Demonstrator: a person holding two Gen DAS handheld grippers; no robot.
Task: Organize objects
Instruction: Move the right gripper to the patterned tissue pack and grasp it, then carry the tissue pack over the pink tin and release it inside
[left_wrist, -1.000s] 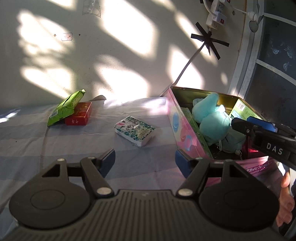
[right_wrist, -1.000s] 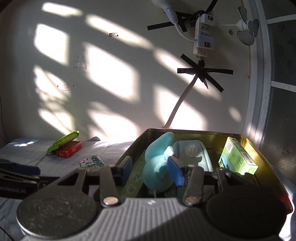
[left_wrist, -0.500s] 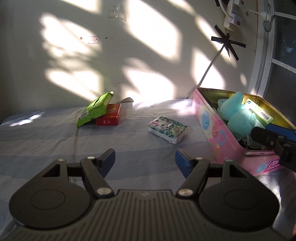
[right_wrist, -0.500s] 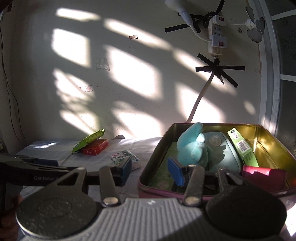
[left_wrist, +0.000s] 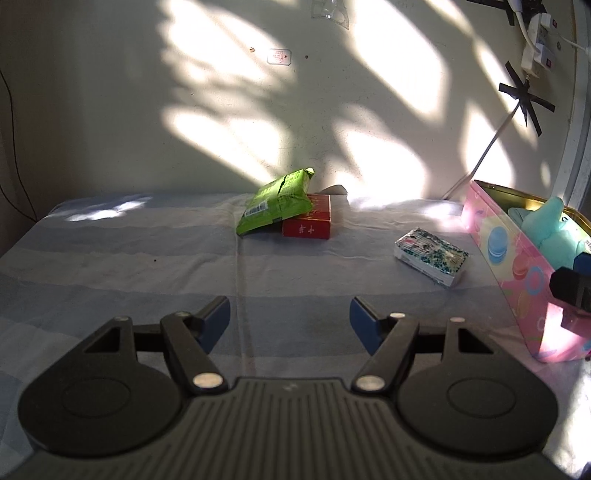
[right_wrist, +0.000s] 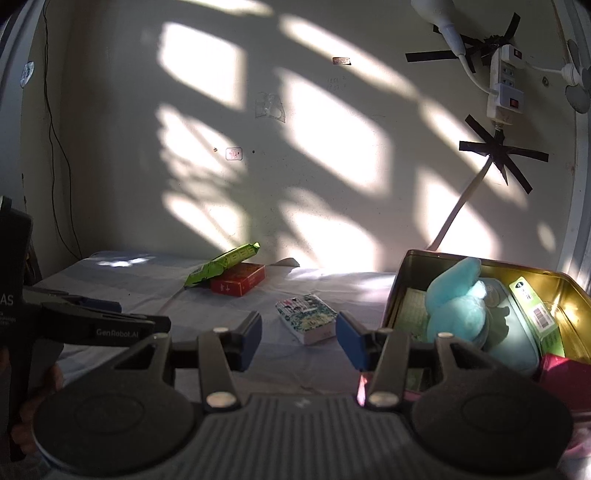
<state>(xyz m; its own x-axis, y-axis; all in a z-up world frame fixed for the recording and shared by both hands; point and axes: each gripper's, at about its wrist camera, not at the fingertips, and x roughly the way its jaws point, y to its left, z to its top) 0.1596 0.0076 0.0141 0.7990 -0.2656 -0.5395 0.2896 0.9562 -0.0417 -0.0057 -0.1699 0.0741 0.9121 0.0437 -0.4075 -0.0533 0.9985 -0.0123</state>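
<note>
A pink tin (left_wrist: 517, 266) stands open at the right of the cloth. It holds a teal plush (right_wrist: 456, 302), a teal pouch (right_wrist: 513, 332), a green carton (right_wrist: 535, 314) and a red item (right_wrist: 565, 373). A patterned pack (left_wrist: 430, 256) lies just left of the tin. Farther back, a green packet (left_wrist: 275, 205) leans on a red box (left_wrist: 308, 221). My left gripper (left_wrist: 290, 314) hovers open over bare cloth, well short of the packet and box. My right gripper (right_wrist: 298, 328) is open and empty, with the patterned pack (right_wrist: 308, 321) lying beyond its fingers.
A striped blue cloth (left_wrist: 129, 266) covers the surface up to a sunlit wall. A power strip (right_wrist: 504, 85) and its cable are taped to the wall above the tin. A window frame runs down the right edge. The left tool (right_wrist: 110, 321) shows at the left of the right wrist view.
Both grippers have swung left and back from the tin, which now sits at the right edge of each view. The right gripper no longer reaches over the tin. Neither holds anything.
</note>
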